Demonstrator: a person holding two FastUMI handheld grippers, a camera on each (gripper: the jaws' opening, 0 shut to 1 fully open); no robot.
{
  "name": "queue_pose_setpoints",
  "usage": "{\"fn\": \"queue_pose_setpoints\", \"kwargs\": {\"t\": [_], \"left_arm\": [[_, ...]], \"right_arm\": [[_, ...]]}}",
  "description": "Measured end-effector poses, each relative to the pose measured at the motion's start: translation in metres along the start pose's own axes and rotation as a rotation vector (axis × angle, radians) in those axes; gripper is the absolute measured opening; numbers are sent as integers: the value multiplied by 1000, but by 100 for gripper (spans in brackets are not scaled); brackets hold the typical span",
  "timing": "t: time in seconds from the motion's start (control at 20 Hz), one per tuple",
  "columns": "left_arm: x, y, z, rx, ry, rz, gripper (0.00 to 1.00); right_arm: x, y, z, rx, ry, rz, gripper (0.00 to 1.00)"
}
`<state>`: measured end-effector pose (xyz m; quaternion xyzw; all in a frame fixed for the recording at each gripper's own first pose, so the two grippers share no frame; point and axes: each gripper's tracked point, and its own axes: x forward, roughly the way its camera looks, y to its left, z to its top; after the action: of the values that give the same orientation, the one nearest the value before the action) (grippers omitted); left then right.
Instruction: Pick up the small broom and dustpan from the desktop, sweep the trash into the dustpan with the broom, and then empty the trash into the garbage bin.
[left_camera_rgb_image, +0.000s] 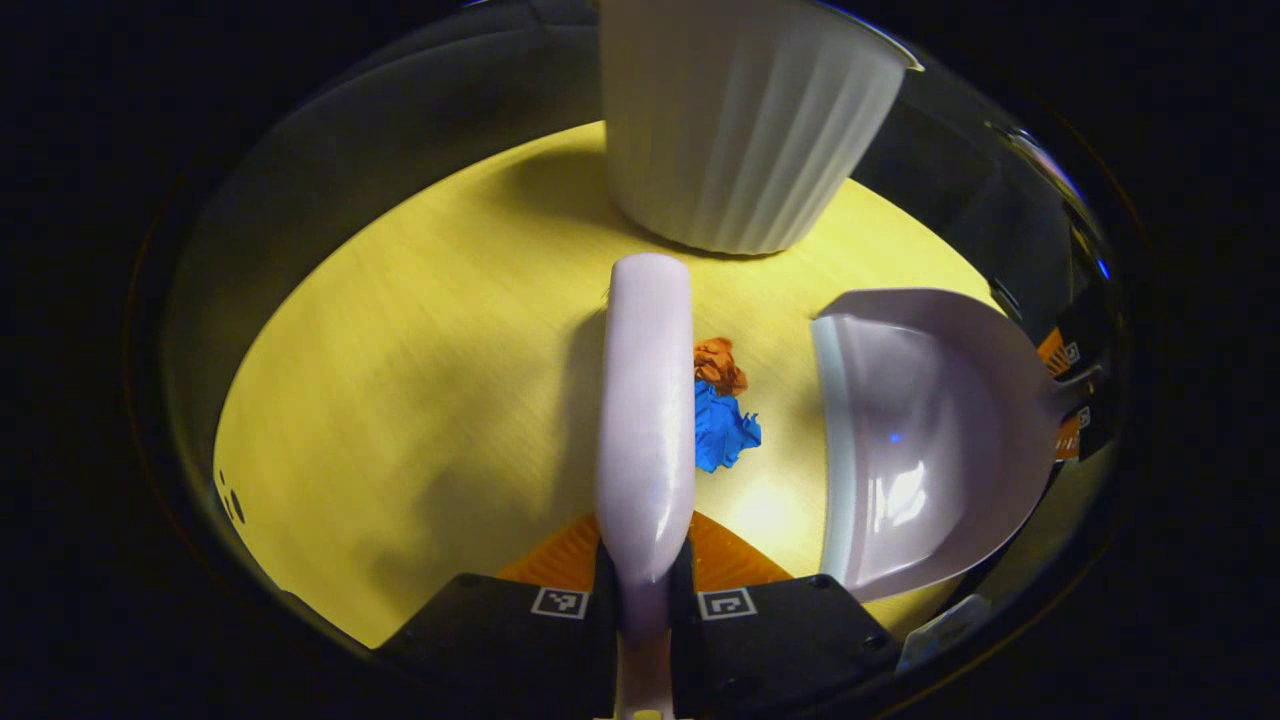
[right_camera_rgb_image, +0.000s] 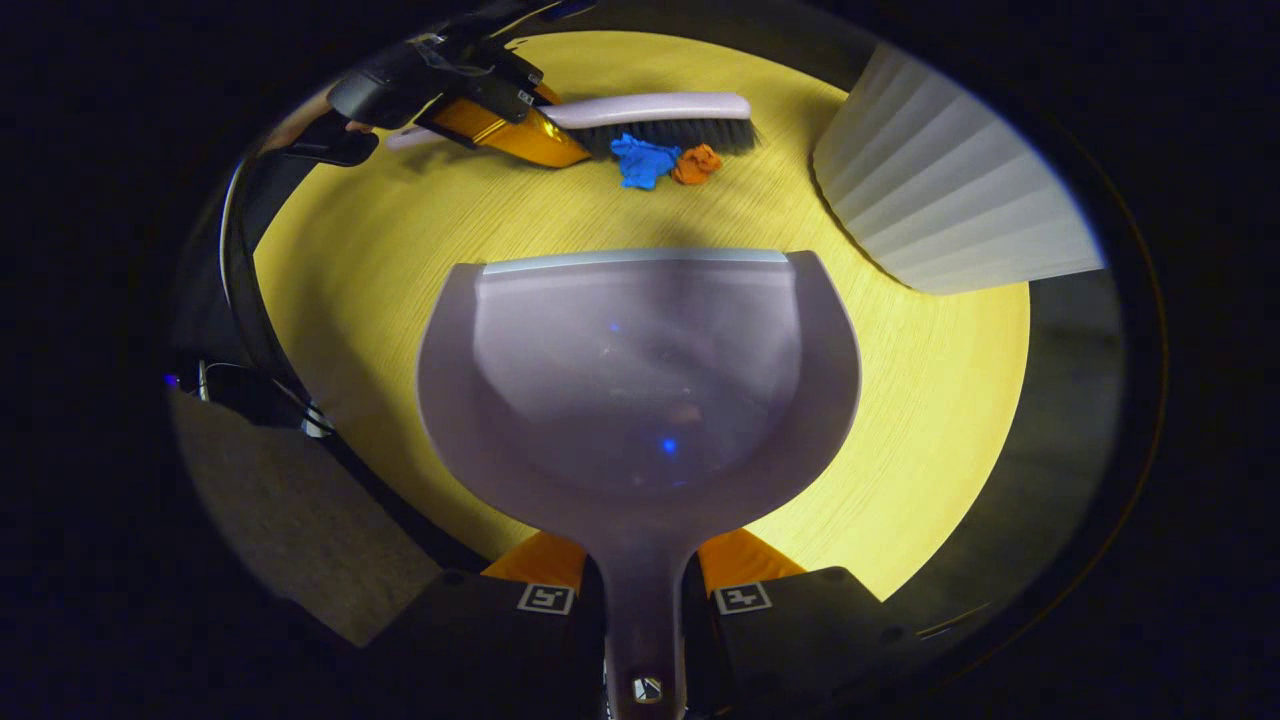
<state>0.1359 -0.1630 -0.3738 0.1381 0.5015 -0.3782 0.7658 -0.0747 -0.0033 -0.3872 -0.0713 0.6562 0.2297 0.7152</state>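
My left gripper (left_camera_rgb_image: 645, 585) is shut on the handle of the small lilac broom (left_camera_rgb_image: 646, 410), which reaches forward over the yellow desktop (left_camera_rgb_image: 400, 400). A blue paper scrap (left_camera_rgb_image: 722, 428) and an orange one (left_camera_rgb_image: 720, 364) lie against the broom's right side. In the right gripper view the broom (right_camera_rgb_image: 650, 110) shows dark bristles touching the blue scrap (right_camera_rgb_image: 642, 160) and the orange scrap (right_camera_rgb_image: 696, 164). My right gripper (right_camera_rgb_image: 643, 600) is shut on the handle of the lilac dustpan (right_camera_rgb_image: 640, 380), whose lip faces the scraps with a gap between. The dustpan (left_camera_rgb_image: 925, 440) holds nothing.
A white ribbed garbage bin (left_camera_rgb_image: 740, 120) stands on the desktop beyond the broom tip, at the right in the right gripper view (right_camera_rgb_image: 950, 200). The desktop's rounded edge (right_camera_rgb_image: 300, 400) drops off to dark floor on the left.
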Motion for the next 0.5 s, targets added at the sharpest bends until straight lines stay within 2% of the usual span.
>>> {"fn": "queue_pose_setpoints", "kwargs": {"t": [0.15, 0.3, 0.35, 0.5], "left_arm": [[-9, -31, -2, 31, 7, -102, 23], [-20, -65, -13, 7, 57, -212, 25], [-25, -72, -15, -10, 69, -229, 25], [-43, -94, -15, -109, 64, -257, 25]], "right_arm": [[2, -3, -2, 7, -31, -3, 36], [5, -1, -3, 17, -66, -2, 36], [8, -1, -4, 24, -80, -3, 33], [18, 2, -8, 54, -127, -5, 36]]}}
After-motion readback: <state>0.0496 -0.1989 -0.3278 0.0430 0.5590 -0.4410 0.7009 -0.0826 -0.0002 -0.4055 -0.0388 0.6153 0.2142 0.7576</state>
